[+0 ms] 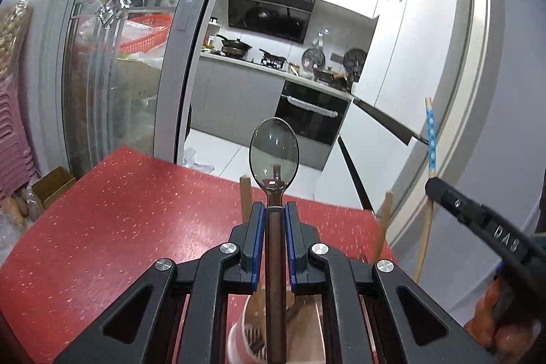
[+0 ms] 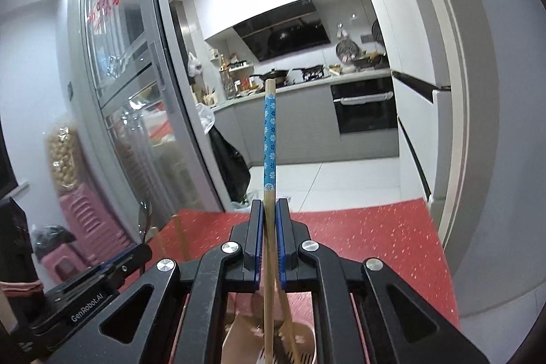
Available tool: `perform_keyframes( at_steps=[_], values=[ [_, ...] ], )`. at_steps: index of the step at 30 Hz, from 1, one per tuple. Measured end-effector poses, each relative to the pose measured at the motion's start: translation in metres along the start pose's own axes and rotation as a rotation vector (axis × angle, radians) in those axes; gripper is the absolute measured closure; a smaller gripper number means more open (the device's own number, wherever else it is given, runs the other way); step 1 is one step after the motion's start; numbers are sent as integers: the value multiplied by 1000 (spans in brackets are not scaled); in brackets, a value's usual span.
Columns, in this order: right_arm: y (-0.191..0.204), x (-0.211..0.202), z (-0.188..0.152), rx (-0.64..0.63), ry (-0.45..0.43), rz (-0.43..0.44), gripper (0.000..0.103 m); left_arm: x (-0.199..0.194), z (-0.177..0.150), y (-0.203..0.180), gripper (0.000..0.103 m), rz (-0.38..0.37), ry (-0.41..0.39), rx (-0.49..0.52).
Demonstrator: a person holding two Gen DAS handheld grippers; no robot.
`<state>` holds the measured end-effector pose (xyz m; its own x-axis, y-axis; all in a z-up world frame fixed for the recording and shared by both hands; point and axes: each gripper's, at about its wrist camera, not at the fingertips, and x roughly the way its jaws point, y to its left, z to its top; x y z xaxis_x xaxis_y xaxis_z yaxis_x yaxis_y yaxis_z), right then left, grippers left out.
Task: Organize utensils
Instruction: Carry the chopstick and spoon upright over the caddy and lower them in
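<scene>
My left gripper is shut on a metal spoon with a brown handle, held upright with its bowl up, above a pinkish utensil holder on the red table. My right gripper is shut on a bamboo chopstick with a blue flowered band, held upright over the same holder, which has a slotted bottom and another chopstick inside. The right gripper and its chopstick show at the right of the left wrist view. The left gripper's body shows at lower left of the right wrist view.
Two chopstick ends stand up from the holder beside my left gripper. The table's far edge faces a kitchen doorway with a sliding glass door. Pink stools are stacked at the left. A white fridge stands right.
</scene>
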<state>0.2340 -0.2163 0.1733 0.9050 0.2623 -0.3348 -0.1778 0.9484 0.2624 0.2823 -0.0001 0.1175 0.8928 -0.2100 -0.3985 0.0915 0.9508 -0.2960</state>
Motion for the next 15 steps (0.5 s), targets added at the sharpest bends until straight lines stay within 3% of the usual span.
perform_keyframes(
  at_steps=[7, 15],
  values=[
    [5, 17, -20, -64, -44, -41, 96, 20, -13, 1, 66, 19, -53, -6],
    [10, 25, -53, -155, -52, -80, 96, 26, -38, -10, 66, 57, -83, 91]
  ],
)
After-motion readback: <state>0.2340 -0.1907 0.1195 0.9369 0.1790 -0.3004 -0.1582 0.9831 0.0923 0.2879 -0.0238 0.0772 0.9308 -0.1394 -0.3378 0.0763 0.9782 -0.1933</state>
